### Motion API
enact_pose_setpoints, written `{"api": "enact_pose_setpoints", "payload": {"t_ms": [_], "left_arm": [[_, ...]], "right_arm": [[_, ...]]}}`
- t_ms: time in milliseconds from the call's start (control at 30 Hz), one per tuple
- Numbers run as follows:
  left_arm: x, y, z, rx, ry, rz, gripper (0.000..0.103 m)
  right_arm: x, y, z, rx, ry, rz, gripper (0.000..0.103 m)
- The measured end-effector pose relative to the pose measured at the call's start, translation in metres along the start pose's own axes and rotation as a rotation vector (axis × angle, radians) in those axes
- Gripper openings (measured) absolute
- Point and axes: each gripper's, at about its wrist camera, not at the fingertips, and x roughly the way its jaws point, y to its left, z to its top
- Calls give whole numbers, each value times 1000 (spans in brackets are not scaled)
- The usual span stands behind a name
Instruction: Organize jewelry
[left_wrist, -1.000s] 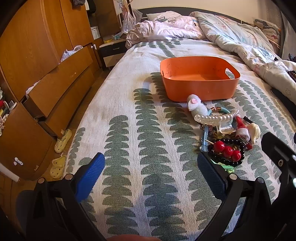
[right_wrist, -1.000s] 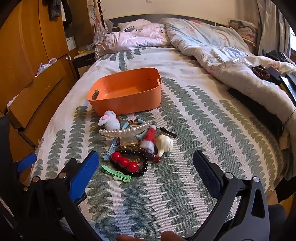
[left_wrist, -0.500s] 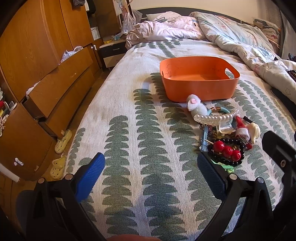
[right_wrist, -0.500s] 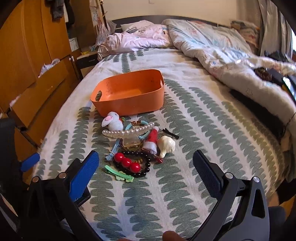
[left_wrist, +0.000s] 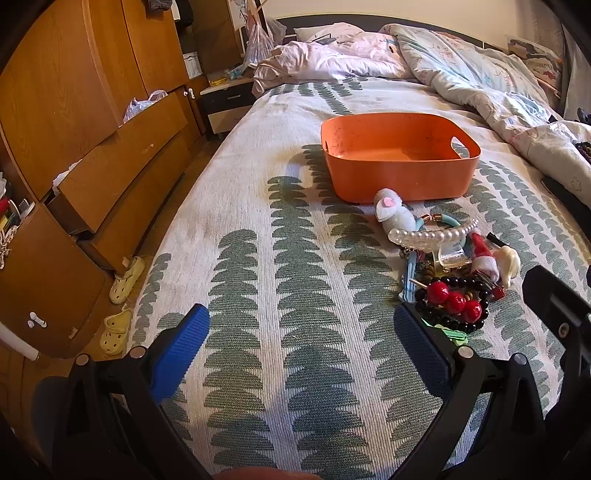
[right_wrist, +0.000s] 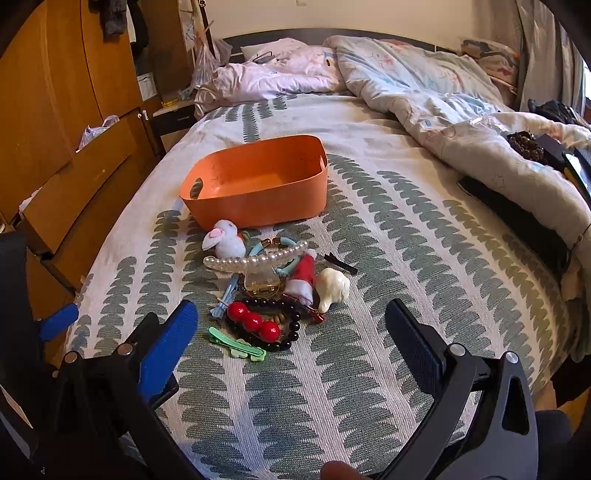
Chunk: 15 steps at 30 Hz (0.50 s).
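1. A bed (left_wrist: 295, 295) with a white cover printed in green leaf rows stretches ahead.
2. A rumpled quilt (right_wrist: 424, 96) lies far ahead and to the right.
3. Wooden wardrobes with half-open drawers (left_wrist: 122, 162) stand to the left.
4. Yellow slippers (left_wrist: 127, 275) sit on the wood floor below them.
5. A pale wall (right_wrist: 332, 14) backs the dark headboard.

**A bedroom in a home**

This is a lived-in bedroom. A wide bed (right_wrist: 406, 229) with a leaf-patterned cover fills most of the view, with a crumpled duvet (right_wrist: 424, 96) and pillows (left_wrist: 332, 31) at its head. Along one side stands a wooden wardrobe (left_wrist: 74, 92) with half-open drawers (left_wrist: 122, 158), a small nightstand (left_wrist: 227, 101), and yellow slippers (left_wrist: 123, 275) on the floor.
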Motion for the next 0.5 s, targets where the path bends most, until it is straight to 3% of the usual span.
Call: {"api": "enact_pose_setpoints", "payload": {"t_ms": [500], "left_arm": [[3, 0, 2, 0, 10, 3, 99]], "right_arm": [[5, -4, 2, 2, 13, -5, 100]]}}
